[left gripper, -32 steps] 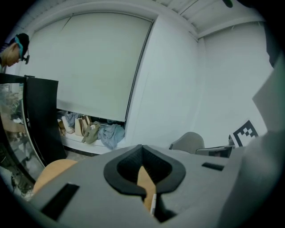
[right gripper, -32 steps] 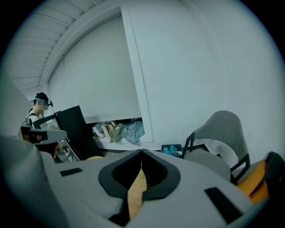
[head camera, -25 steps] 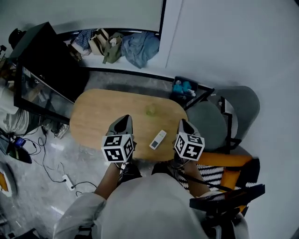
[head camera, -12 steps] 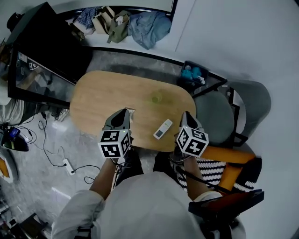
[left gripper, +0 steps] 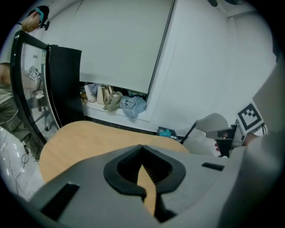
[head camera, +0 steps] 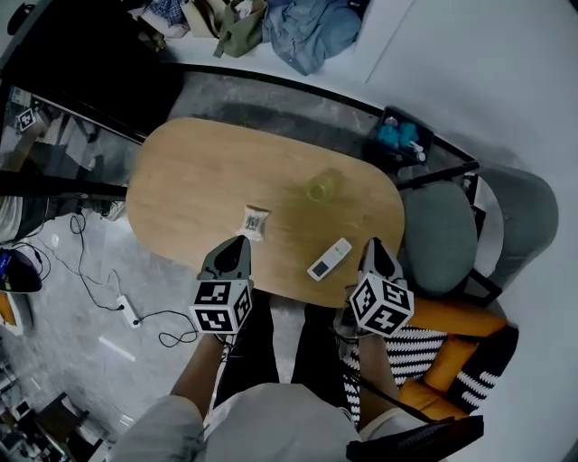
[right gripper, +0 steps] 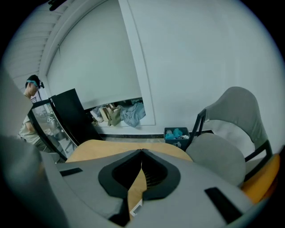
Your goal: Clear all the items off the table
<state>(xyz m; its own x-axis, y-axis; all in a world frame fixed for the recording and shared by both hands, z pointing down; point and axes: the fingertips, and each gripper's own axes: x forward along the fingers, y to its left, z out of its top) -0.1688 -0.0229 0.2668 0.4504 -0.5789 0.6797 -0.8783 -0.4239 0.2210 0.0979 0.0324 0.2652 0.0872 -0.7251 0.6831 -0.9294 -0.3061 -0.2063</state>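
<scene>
An oval wooden table [head camera: 190, 180] carries a small clear packet [head camera: 256, 221], a greenish glass [head camera: 321, 187] and a white remote [head camera: 330, 259]. My left gripper [head camera: 237, 245] hovers at the table's near edge, just short of the packet. Its jaws are shut and nothing is between them [left gripper: 142, 147]. My right gripper [head camera: 373, 248] is at the near right edge, a little right of the remote. It is also shut and empty [right gripper: 142, 151]. In the right gripper view a white corner of the remote [right gripper: 136, 207] shows below the jaws. The packet and glass are hidden in both gripper views.
A grey chair [head camera: 442, 239] stands against the table's right end, with a blue bin [head camera: 402, 140] behind it. A black cabinet with a glass panel [head camera: 54, 108] is on the left. Clothes and bags [head camera: 271, 23] lie along the far wall. Cables [head camera: 126, 311] trail on the floor.
Both grippers have dropped toward the table's near edge, still shut. The packet, earlier mostly hidden behind the left gripper, now lies in plain sight beyond it.
</scene>
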